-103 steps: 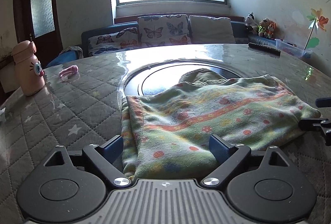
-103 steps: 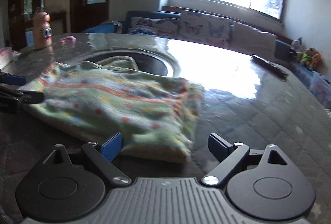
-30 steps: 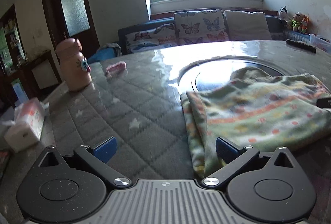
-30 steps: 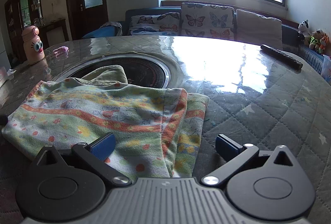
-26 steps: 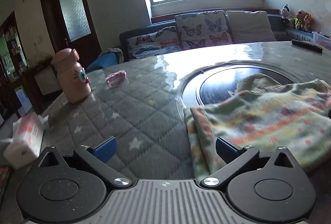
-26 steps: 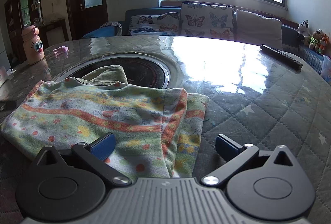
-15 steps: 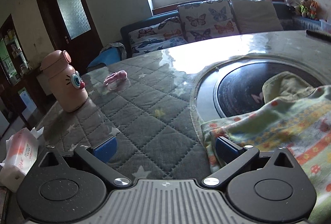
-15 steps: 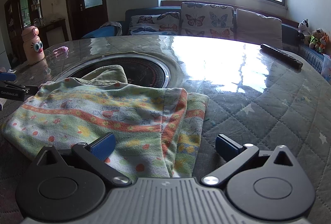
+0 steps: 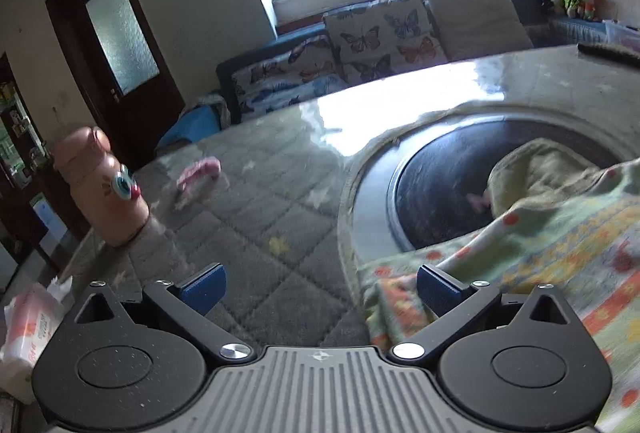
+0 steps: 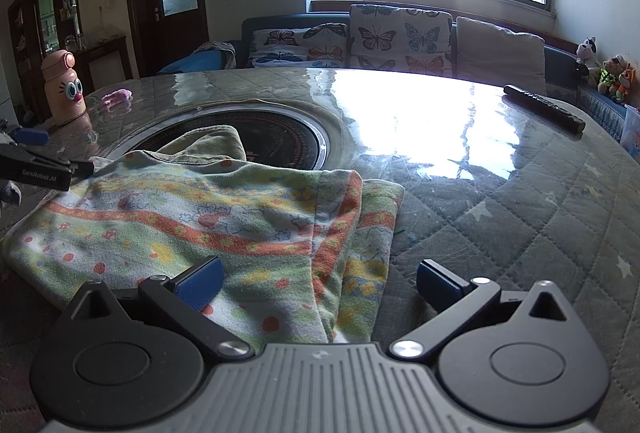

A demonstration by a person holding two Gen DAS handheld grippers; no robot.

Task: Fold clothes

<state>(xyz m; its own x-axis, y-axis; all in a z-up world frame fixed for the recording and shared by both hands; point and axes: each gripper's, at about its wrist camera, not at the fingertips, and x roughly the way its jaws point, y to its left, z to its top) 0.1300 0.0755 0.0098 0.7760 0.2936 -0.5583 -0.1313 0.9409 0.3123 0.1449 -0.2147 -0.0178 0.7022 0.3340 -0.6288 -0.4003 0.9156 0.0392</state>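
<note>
Now the green flannel garment with orange floral stripes (image 10: 208, 221) lies folded on the quilted grey counter (image 10: 520, 217), long axis crosswise; the right hand-held gripper (image 10: 318, 279), jaws wide, straddles its near right corner; the left hand-held gripper (image 9: 318, 283), also wide and empty, sits just off its left edge, equally near.

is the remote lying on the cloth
No, the remote lies on the bare table far right, well apart from the cloth.

Black left tool (image 9: 318, 289) and right tool (image 10: 318, 283), blue pads, silver screws.
</note>
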